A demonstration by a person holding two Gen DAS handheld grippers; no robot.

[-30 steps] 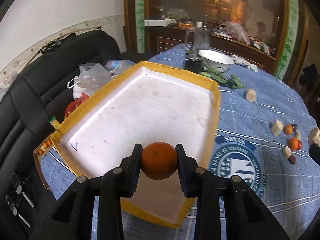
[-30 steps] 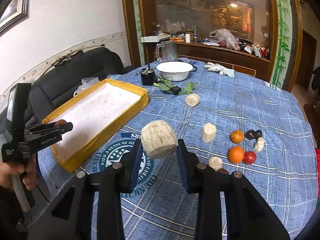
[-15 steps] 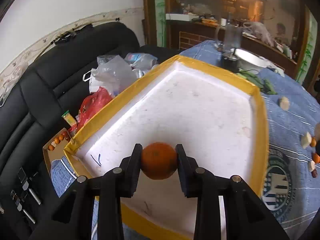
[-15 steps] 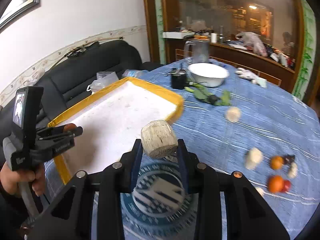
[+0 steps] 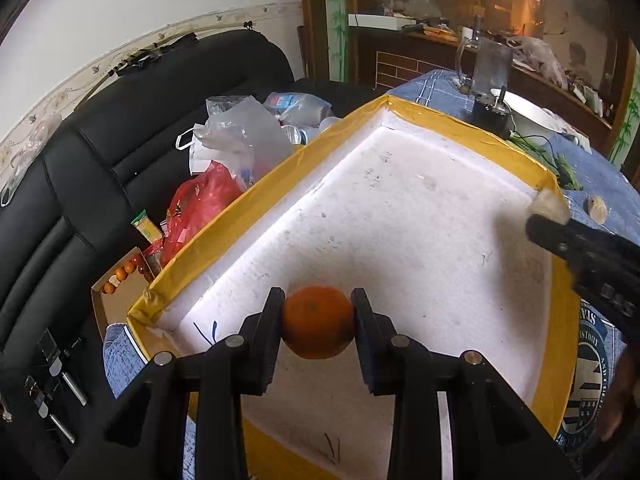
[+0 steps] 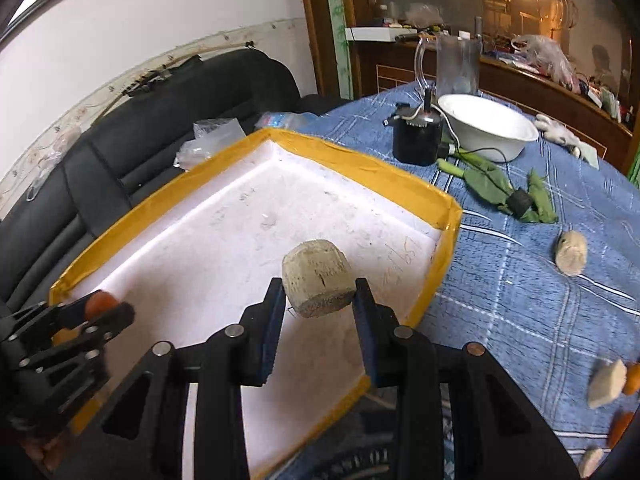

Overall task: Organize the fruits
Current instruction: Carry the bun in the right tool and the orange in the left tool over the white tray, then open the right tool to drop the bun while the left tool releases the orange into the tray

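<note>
My left gripper (image 5: 319, 320) is shut on an orange (image 5: 319, 327), held over the near left part of a white foam tray (image 5: 400, 216) with a yellow taped rim. My right gripper (image 6: 319, 304) is shut on a beige cut fruit chunk (image 6: 318, 276) above the tray (image 6: 224, 240), toward its right side. The right wrist view shows the left gripper (image 6: 102, 308) with the orange (image 6: 100, 302) at the tray's left end. In the left wrist view the right gripper (image 5: 548, 216) enters from the right edge with the chunk (image 5: 550, 204). Nothing lies in the tray.
On the blue tablecloth (image 6: 540, 300) lie more beige chunks (image 6: 571, 252) and small orange fruits (image 6: 632, 378) at the right. A white bowl (image 6: 486, 124), a black pot (image 6: 418, 136), a glass jug (image 6: 456, 68) and green leaves (image 6: 496, 188) stand behind. A black sofa with bags (image 5: 224, 148) is left.
Both grippers have moved in over the tray with their loads. The right gripper has swung left from above the tablecloth to above the tray, and now shows in the left wrist view.
</note>
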